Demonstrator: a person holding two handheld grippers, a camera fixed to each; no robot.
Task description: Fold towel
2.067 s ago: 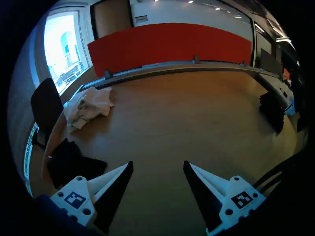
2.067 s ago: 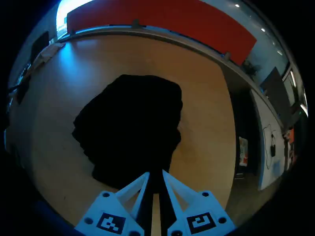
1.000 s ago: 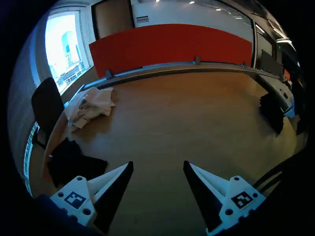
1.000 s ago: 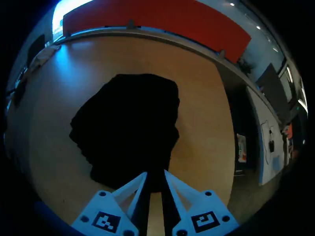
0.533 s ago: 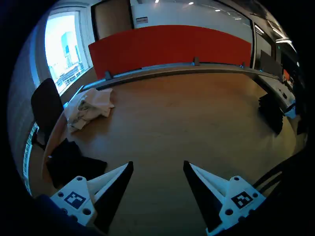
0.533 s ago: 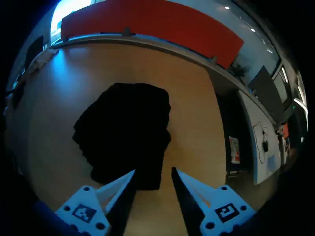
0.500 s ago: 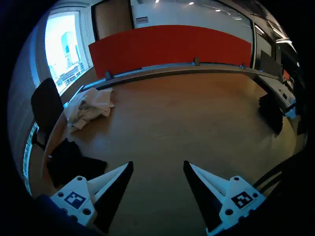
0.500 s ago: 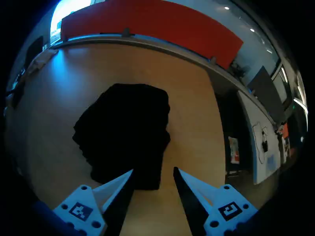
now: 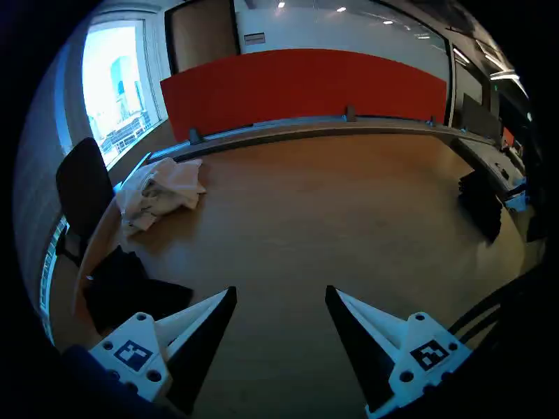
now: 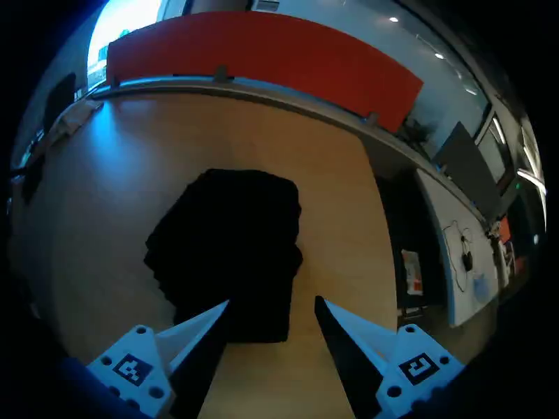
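A black towel stack (image 10: 227,251) lies on the wooden table (image 10: 119,181) in the right gripper view. My right gripper (image 10: 271,307) is open just above its near edge, touching nothing. In the left gripper view the same dark stack (image 9: 481,204) sits at the far right of the table (image 9: 314,209). My left gripper (image 9: 281,297) hangs open over bare wood. A crumpled white towel (image 9: 159,190) lies at the table's left, and a black cloth (image 9: 129,290) lies near the left fingertip (image 9: 216,307).
A red divider panel (image 9: 307,84) runs along the table's far edge. A black chair (image 9: 80,185) stands by the bright window at left. To the right of the table, a white desk (image 10: 454,244) holds small items and cables.
My right gripper has opened and let go of the black towel stack, then pulled back a little from it. My left gripper has stayed still and open.
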